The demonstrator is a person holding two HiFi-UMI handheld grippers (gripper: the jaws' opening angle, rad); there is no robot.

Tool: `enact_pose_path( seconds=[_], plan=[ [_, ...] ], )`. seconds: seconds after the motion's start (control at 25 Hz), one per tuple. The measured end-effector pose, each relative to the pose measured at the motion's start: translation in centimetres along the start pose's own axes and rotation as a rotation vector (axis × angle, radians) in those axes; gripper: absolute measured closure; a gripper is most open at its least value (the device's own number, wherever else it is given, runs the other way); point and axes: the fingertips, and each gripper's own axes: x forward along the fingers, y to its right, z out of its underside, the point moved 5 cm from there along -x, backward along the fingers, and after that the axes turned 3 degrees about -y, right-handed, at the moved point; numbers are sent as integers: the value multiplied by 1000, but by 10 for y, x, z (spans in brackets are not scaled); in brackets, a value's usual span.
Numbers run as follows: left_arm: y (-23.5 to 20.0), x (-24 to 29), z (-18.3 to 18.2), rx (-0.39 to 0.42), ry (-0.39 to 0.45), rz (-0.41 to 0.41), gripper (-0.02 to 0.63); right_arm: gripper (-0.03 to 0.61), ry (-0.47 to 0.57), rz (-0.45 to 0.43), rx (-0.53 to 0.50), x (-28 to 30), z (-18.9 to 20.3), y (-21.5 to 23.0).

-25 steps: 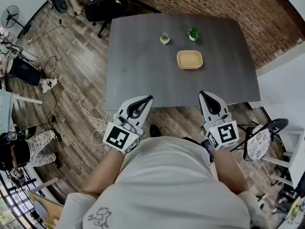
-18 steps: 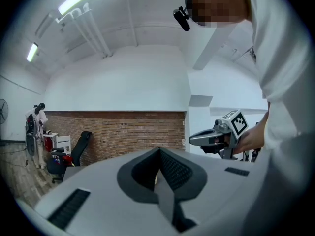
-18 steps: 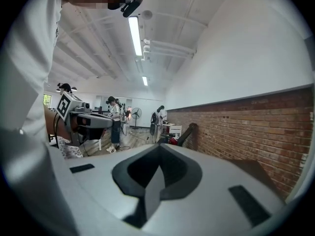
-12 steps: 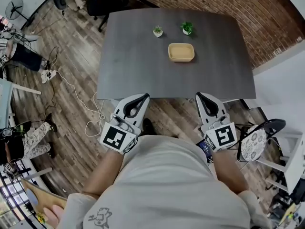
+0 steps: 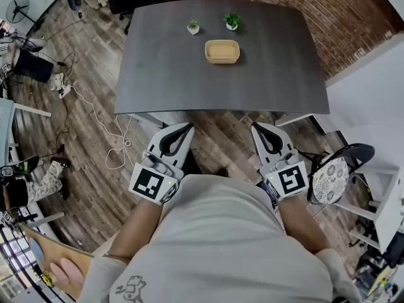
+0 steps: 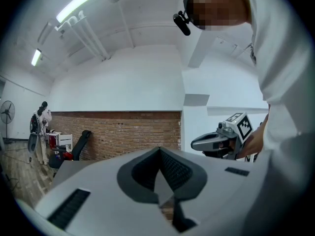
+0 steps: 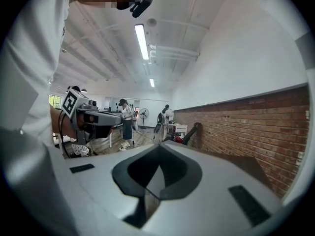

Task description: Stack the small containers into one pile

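Both grippers have drawn back from the table (image 5: 158, 87) since a second ago. Then their tips lay over its near edge; now they hang above the wood floor (image 5: 218, 137), clear of that edge. The whole tabletop sits higher and smaller in the head view. The left gripper (image 5: 187, 128) has its jaws together, tip to tip, with nothing between them. Its own view shows only that closed point (image 6: 159, 150) against a brick wall (image 6: 123, 132). The right gripper (image 5: 257, 129) is the same, its jaws pressed together and empty (image 7: 158, 148). The two sit side by side, well apart from each other, in front of the person's pale shirt (image 5: 221, 245), and each gripper view catches the other gripper off to one side. The tan containers (image 5: 222, 51) stand on the far half of the table, well away from both grippers, as one rectangular pile. How many are nested I cannot tell; the top one looks empty. Just beyond them stand a left plant (image 5: 193, 26) and a right plant (image 5: 231, 21), both apart from the pile. Pile and plants keep the same places on the table as before. A chair (image 5: 331, 178) with a patterned seat stands on the floor near the right gripper, and a white cable (image 5: 117, 141) trails across the floor on the left.
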Motion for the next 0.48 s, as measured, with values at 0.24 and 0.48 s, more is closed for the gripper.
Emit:
enact_pose_path(
  seconds=[0.24,0.48],
  plan=[
    [37,-13,1,-1,10,-29,603,574,4,-13,-19,-41,6,-4],
    [63,-22,0,-19,11,-37,603,574,20,-34,-22,-64,8,-11]
  ],
)
